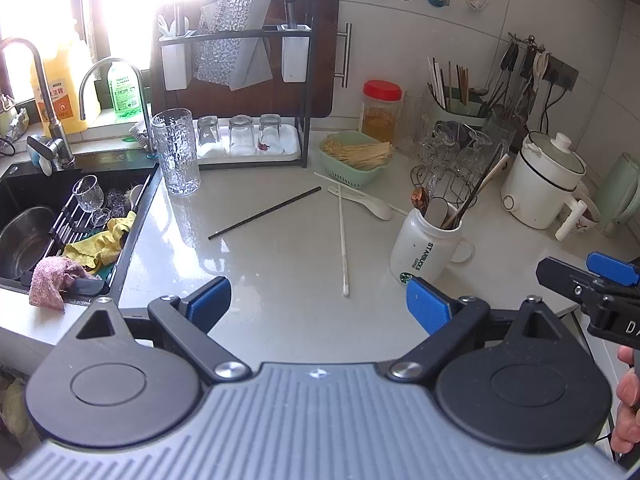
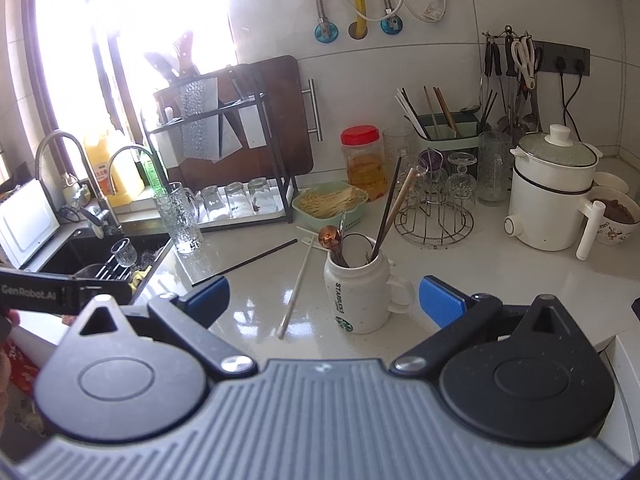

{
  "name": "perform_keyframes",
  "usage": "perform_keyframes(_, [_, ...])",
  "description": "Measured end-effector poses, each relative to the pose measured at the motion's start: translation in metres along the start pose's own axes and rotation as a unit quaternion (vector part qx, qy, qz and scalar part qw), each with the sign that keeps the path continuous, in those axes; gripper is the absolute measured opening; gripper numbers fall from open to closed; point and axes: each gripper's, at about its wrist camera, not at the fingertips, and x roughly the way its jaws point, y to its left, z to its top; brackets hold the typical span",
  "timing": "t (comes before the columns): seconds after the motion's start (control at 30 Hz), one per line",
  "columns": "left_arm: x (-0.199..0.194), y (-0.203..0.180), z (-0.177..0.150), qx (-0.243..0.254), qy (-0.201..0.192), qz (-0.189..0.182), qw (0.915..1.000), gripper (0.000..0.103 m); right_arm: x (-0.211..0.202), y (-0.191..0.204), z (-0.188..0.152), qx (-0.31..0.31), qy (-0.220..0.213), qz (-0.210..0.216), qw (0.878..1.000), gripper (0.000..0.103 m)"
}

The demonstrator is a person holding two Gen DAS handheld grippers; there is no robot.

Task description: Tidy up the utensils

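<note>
A kitchen countertop (image 1: 280,264) is holding a white chopstick (image 1: 343,240) lying loose beside the Starbucks mug (image 1: 424,246); thin, stiff, probably slippery, best pinched mid-length; left gripper (image 1: 318,304) and right gripper (image 2: 324,298) are both gaping, empty.

The white mug (image 2: 360,286) hides the lower ends of the utensils standing in it, and in the right wrist view it covers most of the white spoon (image 1: 366,202) lying behind it. Beyond the mug, the window (image 2: 132,12) is blown out to white, so the knife handles (image 2: 182,56) above the rack are hard to make out. Far right of the mug, the tools on the wall hooks (image 1: 520,64) are too small to tell apart. The right gripper (image 1: 608,276) is cut off by the left wrist view's edge, its fingers only partly seen.
</note>
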Motion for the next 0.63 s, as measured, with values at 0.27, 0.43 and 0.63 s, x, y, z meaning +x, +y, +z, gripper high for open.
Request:
perform_keyframes(0.27, [-0.005,-0.006,0.002,0.001,-0.006,0.000,1.0000,0.097,-0.004,-0.003,0.001,0.000,-0.005,0.002,1.000,0.103])
perform_keyframes(0.43, [-0.006,-0.010,-0.001,0.003,-0.005,-0.004,1.0000,0.097,-0.005,-0.005,0.000,0.000,-0.004,-0.001,1.000,0.103])
perform_keyframes(0.63, [-0.004,-0.014,-0.005,0.007,0.001,-0.009,0.9999,0.097,-0.008,-0.012,-0.005,0.006,-0.003,-0.010,1.000,0.103])
